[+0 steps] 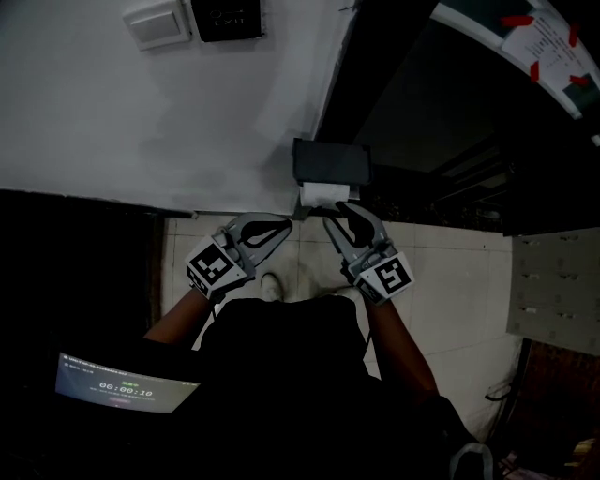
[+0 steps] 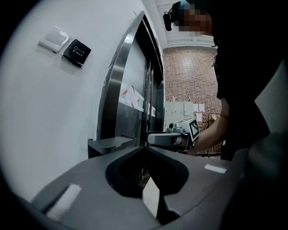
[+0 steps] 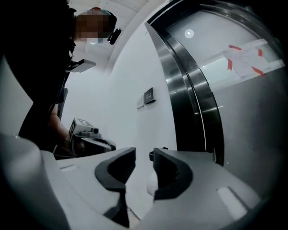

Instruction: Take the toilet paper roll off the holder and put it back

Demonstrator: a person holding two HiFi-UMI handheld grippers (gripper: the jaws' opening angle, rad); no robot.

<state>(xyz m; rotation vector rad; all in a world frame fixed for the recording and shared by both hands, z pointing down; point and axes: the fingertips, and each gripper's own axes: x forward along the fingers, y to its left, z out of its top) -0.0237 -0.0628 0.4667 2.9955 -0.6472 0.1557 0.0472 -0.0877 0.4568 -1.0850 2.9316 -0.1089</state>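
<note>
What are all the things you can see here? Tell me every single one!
Toilet paper roll: one, white, in the holder.
Holder: one, black, on the wall.
Switch: one, white, higher up the wall.
Exit plate: one, black, beside the switch.
Notice: one, white with red tape, on the metal door.
Screen: one, glowing, lower left.
Shoe: one seen clearly, white, on the tiles.
Left gripper: one, grey, jaws together, below the roll.
Right gripper: one, grey, jaws slightly apart, by the roll.

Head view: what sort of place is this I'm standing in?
Probably an indoor corridor or lobby: an exit button on the white wall, a metal-framed glass door with taped notices, and a tiled floor.
</note>
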